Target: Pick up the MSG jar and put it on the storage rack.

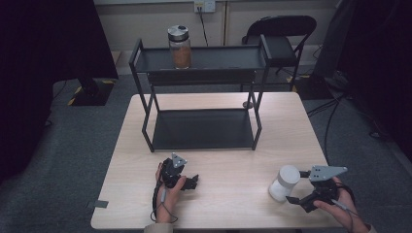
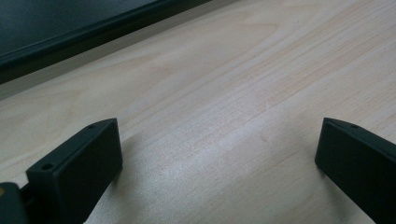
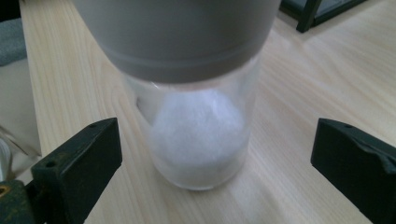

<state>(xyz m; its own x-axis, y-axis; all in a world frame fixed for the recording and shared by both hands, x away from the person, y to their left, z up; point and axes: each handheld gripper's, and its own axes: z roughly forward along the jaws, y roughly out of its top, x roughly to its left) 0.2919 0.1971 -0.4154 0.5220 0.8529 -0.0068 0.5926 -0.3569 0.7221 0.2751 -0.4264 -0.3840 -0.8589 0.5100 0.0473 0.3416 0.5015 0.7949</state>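
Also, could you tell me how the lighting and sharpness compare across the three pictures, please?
High view: dim room, dark at both sides, the table evenly lit. Left gripper view: wood grain fairly sharp, soft shadows beside the open jaws of the left gripper. Right gripper view: the white-filled jar is soft, its grey lid most blurred; the right gripper stands open around it.

Black 2-tier rack on table, brown-filled jar on top shelf, folding chair behind
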